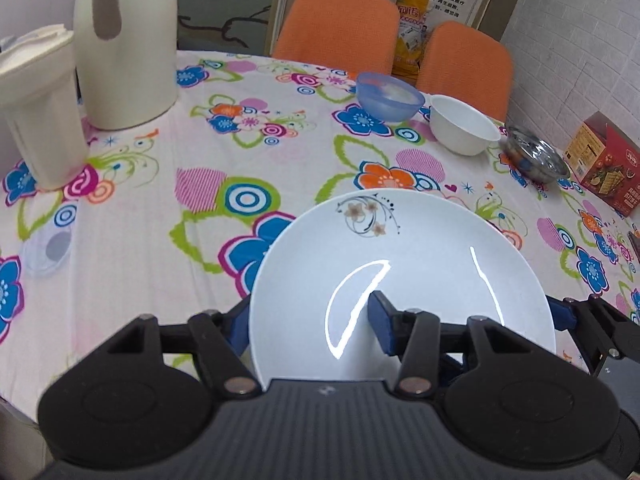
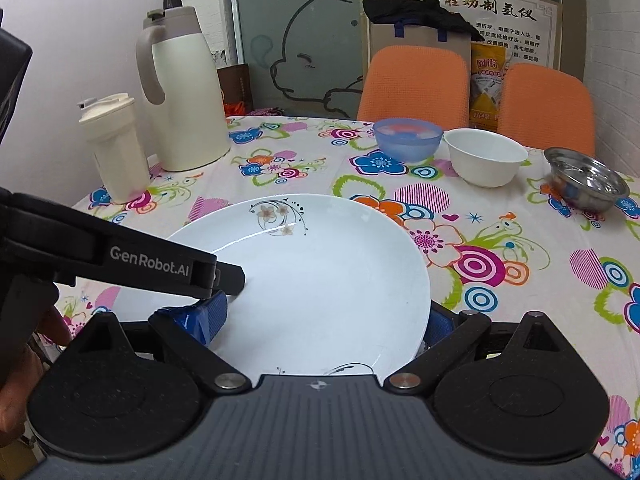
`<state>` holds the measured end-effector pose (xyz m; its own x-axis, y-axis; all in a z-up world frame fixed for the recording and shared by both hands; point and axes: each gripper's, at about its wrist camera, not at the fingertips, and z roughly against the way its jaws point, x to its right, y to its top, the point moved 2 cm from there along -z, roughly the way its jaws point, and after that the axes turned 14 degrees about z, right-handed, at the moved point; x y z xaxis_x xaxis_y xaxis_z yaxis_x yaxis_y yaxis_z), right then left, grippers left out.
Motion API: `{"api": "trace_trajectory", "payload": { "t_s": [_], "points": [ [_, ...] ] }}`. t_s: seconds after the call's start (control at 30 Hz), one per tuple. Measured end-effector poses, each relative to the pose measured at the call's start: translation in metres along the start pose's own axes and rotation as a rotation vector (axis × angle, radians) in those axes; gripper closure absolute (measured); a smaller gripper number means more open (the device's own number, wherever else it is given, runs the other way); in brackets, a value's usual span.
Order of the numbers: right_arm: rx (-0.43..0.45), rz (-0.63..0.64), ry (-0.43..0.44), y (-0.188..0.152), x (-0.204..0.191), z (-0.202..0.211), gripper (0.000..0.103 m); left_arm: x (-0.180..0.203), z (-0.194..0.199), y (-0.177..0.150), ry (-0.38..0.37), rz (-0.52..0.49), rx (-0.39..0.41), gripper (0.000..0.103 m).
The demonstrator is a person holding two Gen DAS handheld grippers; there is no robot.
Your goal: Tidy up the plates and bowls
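A white plate (image 1: 400, 264) with a small flower print is held in front of both cameras above the flowered tablecloth (image 1: 160, 208). My left gripper (image 1: 310, 324) is shut on its near-left rim, one blue pad (image 1: 380, 320) on top and the other under the edge. In the right wrist view the plate (image 2: 320, 272) lies between the wide-open fingers of my right gripper (image 2: 316, 320), with the left gripper's black finger (image 2: 228, 276) resting on it. Farther back stand a blue bowl (image 2: 408, 138), a white bowl (image 2: 484, 156) and a steel bowl (image 2: 586, 184).
A cream thermos jug (image 2: 180, 96) and a cream lidded cup (image 2: 114, 148) stand at the table's far left. Two orange chairs (image 2: 412, 80) sit behind the table. A red box (image 1: 608, 164) lies at the right edge. A hand (image 2: 24, 360) holds the left gripper.
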<state>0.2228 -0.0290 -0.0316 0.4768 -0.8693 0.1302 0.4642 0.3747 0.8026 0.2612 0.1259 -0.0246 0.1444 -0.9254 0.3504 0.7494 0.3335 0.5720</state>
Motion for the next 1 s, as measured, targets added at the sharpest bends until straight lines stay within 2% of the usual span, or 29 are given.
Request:
{"api": "trace_trajectory", "payload": {
  "t_s": [0.1, 0.2, 0.3, 0.47, 0.67, 0.77, 0.83, 0.93, 1.0],
  "points": [
    [-0.004, 0.002, -0.006, -0.004, 0.000, -0.001, 0.017, 0.005, -0.001, -0.004, 0.006, -0.035, 0.026, 0.054],
    [0.002, 0.011, -0.005, -0.006, -0.001, -0.001, 0.018, 0.004, -0.002, -0.005, -0.005, -0.041, 0.033, 0.050],
    [0.027, -0.033, 0.001, -0.008, 0.004, 0.003, 0.020, 0.002, 0.004, -0.002, -0.016, -0.026, 0.054, 0.047],
    [0.092, -0.054, -0.071, -0.007, 0.017, 0.018, 0.019, 0.006, 0.018, 0.007, -0.008, -0.019, 0.118, 0.043],
    [0.115, -0.105, -0.067, -0.015, 0.038, 0.030, 0.018, 0.024, 0.024, 0.002, -0.042, -0.030, 0.106, 0.041],
    [0.094, -0.164, -0.054, -0.026, 0.058, 0.030, 0.018, 0.039, 0.021, -0.005, -0.073, -0.052, 0.076, 0.037],
    [0.083, -0.191, -0.077, -0.031, 0.079, 0.033, 0.018, 0.050, 0.018, -0.009, -0.090, -0.066, 0.064, 0.037],
    [0.087, -0.206, -0.138, -0.027, 0.127, 0.041, 0.018, 0.068, 0.011, -0.010, -0.122, -0.079, 0.050, 0.035],
    [0.060, -0.171, -0.218, -0.013, 0.168, 0.039, 0.018, 0.079, 0.004, -0.010, -0.139, -0.088, 0.037, 0.035]
  ]
}}
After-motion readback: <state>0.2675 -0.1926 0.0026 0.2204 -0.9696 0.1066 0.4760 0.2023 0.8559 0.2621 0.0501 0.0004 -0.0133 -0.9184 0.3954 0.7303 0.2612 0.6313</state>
